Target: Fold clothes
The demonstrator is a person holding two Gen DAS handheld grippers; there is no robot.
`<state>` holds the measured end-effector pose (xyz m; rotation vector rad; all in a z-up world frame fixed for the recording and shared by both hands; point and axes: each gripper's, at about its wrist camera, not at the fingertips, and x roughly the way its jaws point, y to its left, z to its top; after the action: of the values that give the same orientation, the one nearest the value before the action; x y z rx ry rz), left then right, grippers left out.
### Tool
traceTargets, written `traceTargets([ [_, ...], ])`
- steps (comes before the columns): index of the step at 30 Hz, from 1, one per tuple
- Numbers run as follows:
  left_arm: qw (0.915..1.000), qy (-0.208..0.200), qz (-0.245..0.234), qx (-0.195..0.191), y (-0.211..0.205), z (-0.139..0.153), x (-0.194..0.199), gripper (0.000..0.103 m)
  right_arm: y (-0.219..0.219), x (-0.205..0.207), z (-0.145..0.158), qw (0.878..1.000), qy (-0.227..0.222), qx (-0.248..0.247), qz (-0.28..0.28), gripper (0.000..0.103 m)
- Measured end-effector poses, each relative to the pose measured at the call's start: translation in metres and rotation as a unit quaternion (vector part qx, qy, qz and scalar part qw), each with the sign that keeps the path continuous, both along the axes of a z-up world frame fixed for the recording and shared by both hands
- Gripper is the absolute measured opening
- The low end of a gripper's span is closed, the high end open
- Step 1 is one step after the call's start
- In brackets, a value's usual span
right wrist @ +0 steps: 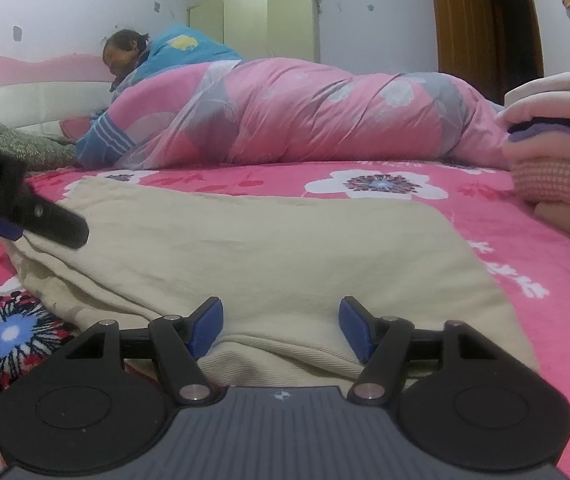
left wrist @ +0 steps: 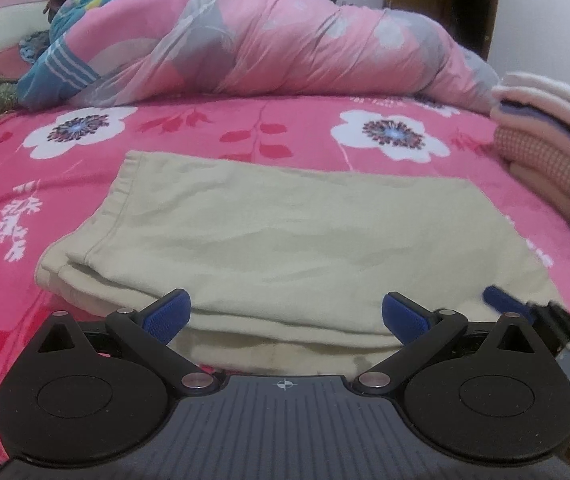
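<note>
The folded beige cotton garment (left wrist: pixel 293 240) lies on the pink floral bed (left wrist: pixel 245 128), long axis across centre frame; both released hand-held grippers, left (left wrist: pixel 286 316) and right (right wrist: pixel 281 324), face its lower-frame edge equally near.

The right gripper (right wrist: pixel 281 328) is hovering with fingers spread over the folded beige garment (right wrist: pixel 269 248) — seemingly not touching it — while the left gripper (right wrist: pixel 25 216) is reaching in alongside.
</note>
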<state>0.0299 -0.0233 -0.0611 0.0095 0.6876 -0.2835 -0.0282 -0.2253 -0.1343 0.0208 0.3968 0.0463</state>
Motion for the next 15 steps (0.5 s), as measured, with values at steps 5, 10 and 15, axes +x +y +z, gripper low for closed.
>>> traceTargets([
  [5,0.9997,-0.023,-0.007,0.009,-0.008,0.009,-0.005,0.103,-0.002,0.0,-0.001,1.0,-0.004,0.003,0.003,0.068],
  [10,0.9997,-0.019,-0.006,0.017,-0.018,0.012,-0.006,0.103,-0.003,0.0,-0.001,1.0,-0.007,0.005,0.006,0.068],
  [15,0.9998,-0.008,-0.002,0.019,-0.026,0.016,-0.006,0.103,-0.003,-0.001,-0.001,1.0,-0.009,0.006,0.007,0.068],
])
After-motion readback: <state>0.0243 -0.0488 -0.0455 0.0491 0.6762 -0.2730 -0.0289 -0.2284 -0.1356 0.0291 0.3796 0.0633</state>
